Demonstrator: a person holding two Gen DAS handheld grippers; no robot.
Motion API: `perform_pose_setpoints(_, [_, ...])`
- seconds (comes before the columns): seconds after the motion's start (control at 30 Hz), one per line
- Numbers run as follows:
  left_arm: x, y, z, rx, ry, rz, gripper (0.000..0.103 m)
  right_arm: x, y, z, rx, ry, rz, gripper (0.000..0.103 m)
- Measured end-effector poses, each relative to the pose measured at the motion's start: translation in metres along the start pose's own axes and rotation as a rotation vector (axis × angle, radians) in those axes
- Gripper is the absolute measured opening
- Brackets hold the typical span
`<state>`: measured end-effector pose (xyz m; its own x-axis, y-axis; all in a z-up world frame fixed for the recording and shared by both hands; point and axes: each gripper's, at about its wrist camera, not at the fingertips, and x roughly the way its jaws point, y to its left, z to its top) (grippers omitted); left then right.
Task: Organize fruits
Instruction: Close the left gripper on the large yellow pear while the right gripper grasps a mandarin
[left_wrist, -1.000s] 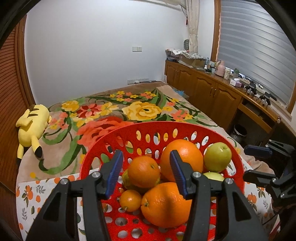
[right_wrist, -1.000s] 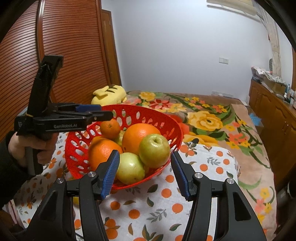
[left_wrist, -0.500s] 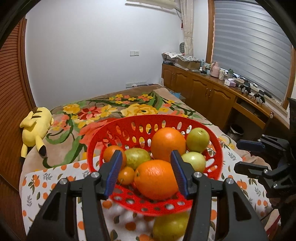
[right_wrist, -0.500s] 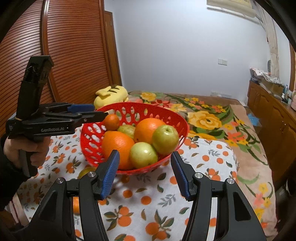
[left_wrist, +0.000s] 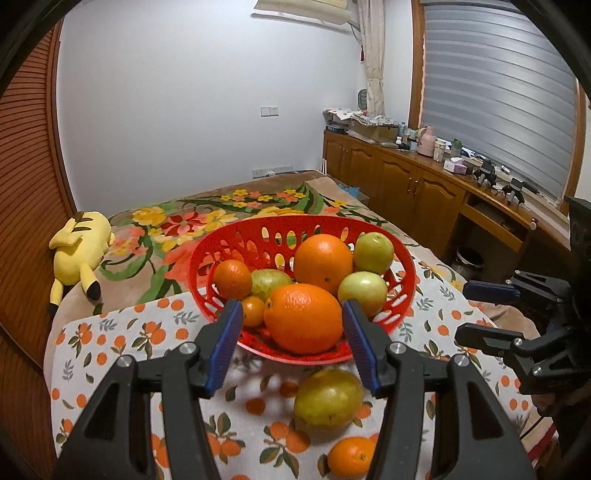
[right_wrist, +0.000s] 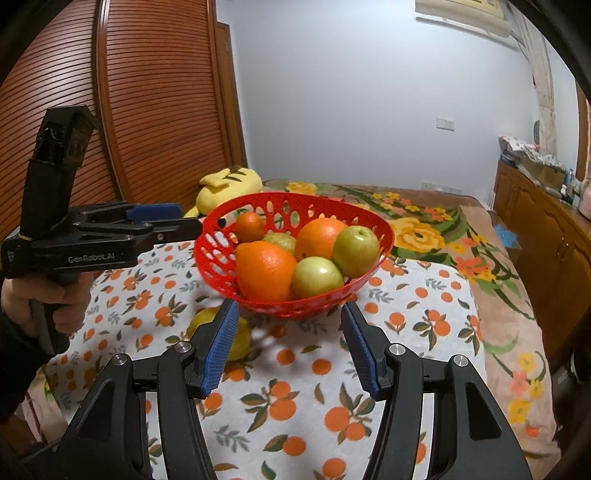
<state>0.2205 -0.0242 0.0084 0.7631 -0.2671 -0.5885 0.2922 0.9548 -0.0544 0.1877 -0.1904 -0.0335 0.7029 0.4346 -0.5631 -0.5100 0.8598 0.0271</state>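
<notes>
Below the left tool's (left_wrist: 291, 345) spread, empty jaws lies a yellow-green pear (left_wrist: 328, 398); beyond, the red perforated plastic basket (left_wrist: 280, 225) holds oranges and green apples; right tool (right_wrist: 289, 349) likewise spread.

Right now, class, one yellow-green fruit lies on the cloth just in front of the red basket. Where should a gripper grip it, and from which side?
Grip the yellow-green fruit across its rounded middle, coming down from above. It lies loose on the cloth, near the small orange and the red basket. The open left gripper is probably nearest.
</notes>
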Motion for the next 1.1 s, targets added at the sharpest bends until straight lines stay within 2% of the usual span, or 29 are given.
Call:
perform_pose_setpoints(0.5, [-0.018,-0.005,-0.045,-0.02,0.037,0.017,0.06,0.004,0.032,-0.031,0.031,0.02,0.051,0.059])
perform_pose_setpoints(1.1, [-0.007,0.024,-0.095,-0.085,0.102,0.042,0.063,0.054,0.062,-0.056,0.026,0.136,0.13,0.059])
